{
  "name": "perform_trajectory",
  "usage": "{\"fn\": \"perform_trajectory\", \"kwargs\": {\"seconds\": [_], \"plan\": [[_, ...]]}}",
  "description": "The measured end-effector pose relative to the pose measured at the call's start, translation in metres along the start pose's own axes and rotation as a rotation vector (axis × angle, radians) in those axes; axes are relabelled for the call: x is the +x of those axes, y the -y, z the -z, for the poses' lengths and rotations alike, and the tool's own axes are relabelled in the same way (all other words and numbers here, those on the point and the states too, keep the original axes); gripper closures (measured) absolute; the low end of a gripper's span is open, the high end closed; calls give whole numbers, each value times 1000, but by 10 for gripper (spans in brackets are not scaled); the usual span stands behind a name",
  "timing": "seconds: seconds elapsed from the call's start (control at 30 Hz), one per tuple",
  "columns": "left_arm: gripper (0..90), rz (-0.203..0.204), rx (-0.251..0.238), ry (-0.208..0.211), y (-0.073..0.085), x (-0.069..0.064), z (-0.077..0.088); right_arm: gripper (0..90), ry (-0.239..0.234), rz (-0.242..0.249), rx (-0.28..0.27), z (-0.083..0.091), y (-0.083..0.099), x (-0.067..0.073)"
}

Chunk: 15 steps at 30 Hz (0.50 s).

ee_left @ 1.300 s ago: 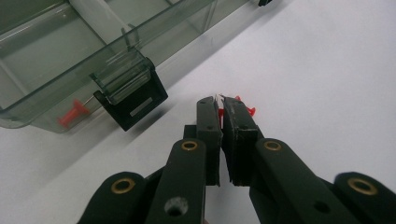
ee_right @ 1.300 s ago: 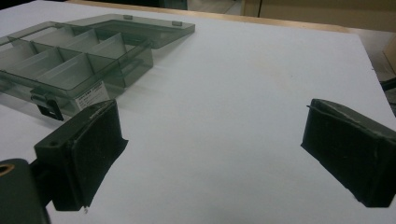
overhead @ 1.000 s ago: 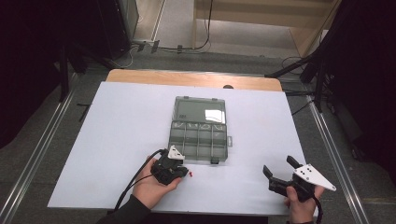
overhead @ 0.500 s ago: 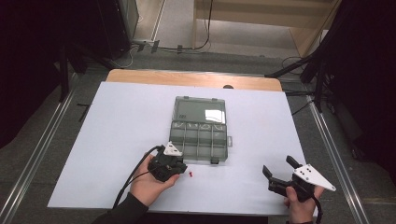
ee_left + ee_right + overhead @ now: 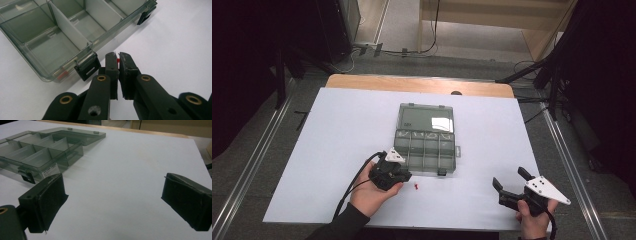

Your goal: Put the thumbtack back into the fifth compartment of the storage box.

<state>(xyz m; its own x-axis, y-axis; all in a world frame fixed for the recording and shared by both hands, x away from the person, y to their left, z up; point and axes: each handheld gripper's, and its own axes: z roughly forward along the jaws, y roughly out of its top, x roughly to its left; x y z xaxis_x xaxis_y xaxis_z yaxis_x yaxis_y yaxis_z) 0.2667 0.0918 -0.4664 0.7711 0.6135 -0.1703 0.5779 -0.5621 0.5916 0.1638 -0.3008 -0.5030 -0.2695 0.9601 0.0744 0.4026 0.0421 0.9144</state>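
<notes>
Your left claw (image 5: 118, 57) pinched a tiny red piece (image 5: 117, 60) between its tips, just off the table. The clear grey plastic box (image 5: 62, 32) lay open right beside the claw, lid flat behind, dividers upright, its black latch (image 5: 87, 67) touching distance from the tips.

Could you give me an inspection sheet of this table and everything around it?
Surface: white sheet on a wooden table, clean.
Job's things: clear compartment box, lid open; loose red bit on the sheet before it.
Clutter: nothing seen.
Grippers: left gripper jaws closed, apparently on a red piece; right gripper jaws wide open, nothing between them.
Cables: black cable trails from the left gripper.
Surroundings: metal rails, floor leads.
</notes>
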Motion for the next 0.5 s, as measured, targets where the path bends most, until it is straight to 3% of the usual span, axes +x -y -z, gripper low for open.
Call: {"fn": "perform_trajectory", "kwargs": {"seconds": [0.5], "plan": [[855,9,-25,-2,-7,5,6,50,-1,8,1,0,0,1]]}}
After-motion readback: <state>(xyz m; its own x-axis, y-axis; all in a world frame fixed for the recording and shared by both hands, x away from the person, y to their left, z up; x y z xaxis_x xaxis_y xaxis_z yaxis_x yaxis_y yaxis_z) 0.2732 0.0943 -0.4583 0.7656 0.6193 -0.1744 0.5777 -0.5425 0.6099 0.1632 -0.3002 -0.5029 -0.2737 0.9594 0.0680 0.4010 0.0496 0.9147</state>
